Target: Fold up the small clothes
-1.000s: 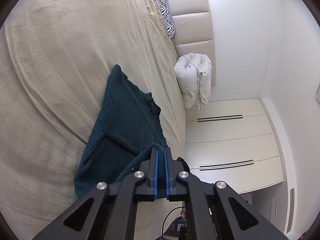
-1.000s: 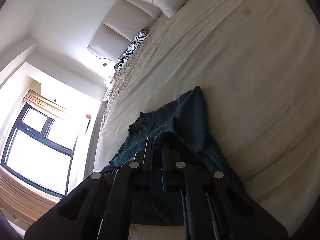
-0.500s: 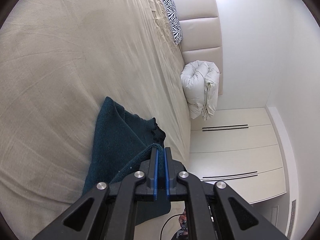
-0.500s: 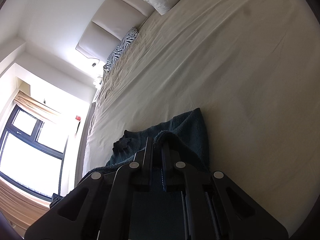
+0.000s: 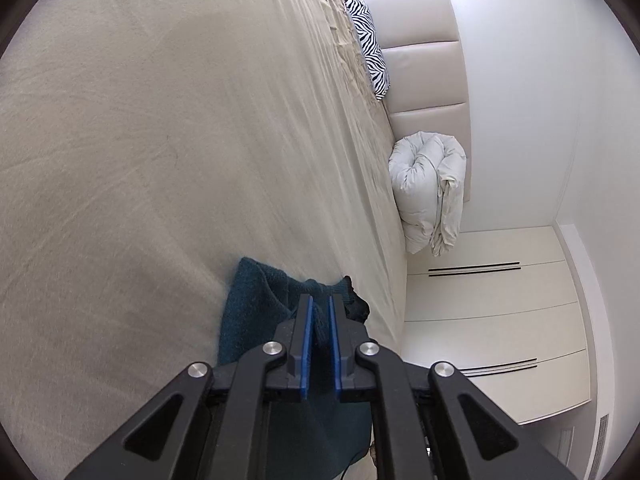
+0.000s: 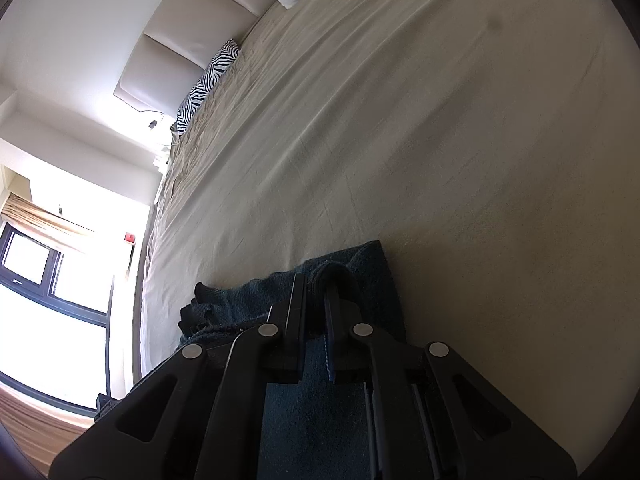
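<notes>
Bed: your work surface is a big bed with a beige sheet [image 5: 168, 152], smooth and bare across most of its width.
Garment: the dark teal knitted garment [image 5: 256, 304] lies bunched at the near edge of the bed, right under your grippers.
Left gripper [image 5: 320, 320]: your blue pads are pressed together on a fold of the teal cloth.
Right gripper [image 6: 318, 304]: your fingers are clamped on another fold of it.
Edge: the bed drops off just beside the garment.
Far end: a zebra-striped pillow [image 5: 370, 48] and a rolled white duvet [image 5: 430, 188] lean on the padded cream headboard [image 5: 424, 64], well apart from you.
Sides: white wardrobe doors [image 5: 492, 320]; a bright window [image 6: 48, 312].
</notes>
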The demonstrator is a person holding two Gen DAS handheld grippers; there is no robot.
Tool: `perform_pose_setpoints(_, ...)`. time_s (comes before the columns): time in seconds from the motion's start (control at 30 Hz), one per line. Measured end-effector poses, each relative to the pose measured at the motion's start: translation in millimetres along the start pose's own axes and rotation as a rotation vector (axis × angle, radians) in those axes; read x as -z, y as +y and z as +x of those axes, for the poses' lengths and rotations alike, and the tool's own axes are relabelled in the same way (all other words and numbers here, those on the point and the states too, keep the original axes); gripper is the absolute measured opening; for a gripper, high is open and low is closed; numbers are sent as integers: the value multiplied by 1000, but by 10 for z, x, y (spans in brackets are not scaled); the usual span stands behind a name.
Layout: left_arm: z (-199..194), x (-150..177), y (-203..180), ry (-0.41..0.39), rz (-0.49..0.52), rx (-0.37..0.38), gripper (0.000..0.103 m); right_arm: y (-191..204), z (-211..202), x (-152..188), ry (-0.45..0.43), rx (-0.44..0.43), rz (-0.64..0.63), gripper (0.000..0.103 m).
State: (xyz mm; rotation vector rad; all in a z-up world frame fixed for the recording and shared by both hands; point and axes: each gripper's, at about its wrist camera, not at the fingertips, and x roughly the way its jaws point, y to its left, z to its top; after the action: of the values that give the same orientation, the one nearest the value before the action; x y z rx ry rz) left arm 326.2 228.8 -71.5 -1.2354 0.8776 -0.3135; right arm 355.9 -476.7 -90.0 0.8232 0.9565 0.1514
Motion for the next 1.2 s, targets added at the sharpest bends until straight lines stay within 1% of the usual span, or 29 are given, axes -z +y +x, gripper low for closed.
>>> perform_pose_setpoints(0.03,13,-32,30,-4,-7,-3,30,-27,46,10,11,7,7,7)
perform_pose_setpoints(0.07,17,-56,67,-7,-23,-2,46,-41,101,4,21,17,11,9)
perform_pose_setpoints(0.1,-2,-59,89,-18,-31,-4,69,-56,145,-1,26,24,16,10)
perform_pose_setpoints(0.17,-65,-23,65,-36,0,7,70,-76,178,13,20,15,22,10)
perform_pose_setpoints(0.27,-137,115,16,-23,44,-7,70,-107,151,44,6,3,24,11)
perform_pose_setpoints(0.33,-194,220,-7,-23,68,-10,70,-142,104,52,-12,-5,36,15)
perform_pose_setpoints(0.37,-225,278,-12,-26,81,-15,70,-166,39,61,-28,-1,40,22)
perform_pose_setpoints(0.4,-238,327,-18,-27,90,-22,70,-166,-8,67,-45,10,42,38)
perform_pose_setpoints(0.43,-254,384,-17,-26,101,-28,70,-170,-34,61,-59,20,47,50)
perform_pose_setpoints(0.47,-263,440,-17,-24,113,-35,70,-181,-87,54,-75,17,54,66)
perform_pose_setpoints(0.53,-293,542,2,-29,137,-60,70,-177,-182,36,-115,8,51,66)
perform_pose_setpoints(0.57,-309,583,22,-29,147,-71,70,-172,-238,22,-122,11,41,66)
perform_pose_setpoints(0.67,-311,673,50,-25,162,-93,70,-128,-341,46,-111,37,2,66)
perform_pose_setpoints(0.73,-315,736,6,-28,202,-121,70,-53,-411,129,-99,65,-64,66)
perform_pose_setpoints(0.87,-359,914,-18,-41,249,-157,70,79,-521,425,-52,160,-236,64)
perform_pose_setpoints(0.93,-391,1020,1,-42,267,-179,70,100,-541,605,-33,204,-302,63)
perform_pose_setpoints(1.0,-420,1133,30,-38,286,-200,70,76,-568,769,-12,227,-331,56)
perform_pose_setpoints(1.1,-449,1267,51,-33,331,-230,67,34,-660,969,-2,233,-344,50)
perform_pose_setpoints(1.2,-458,1352,55,-39,363,-264,63,-20,-775,1134,-5,246,-360,48)
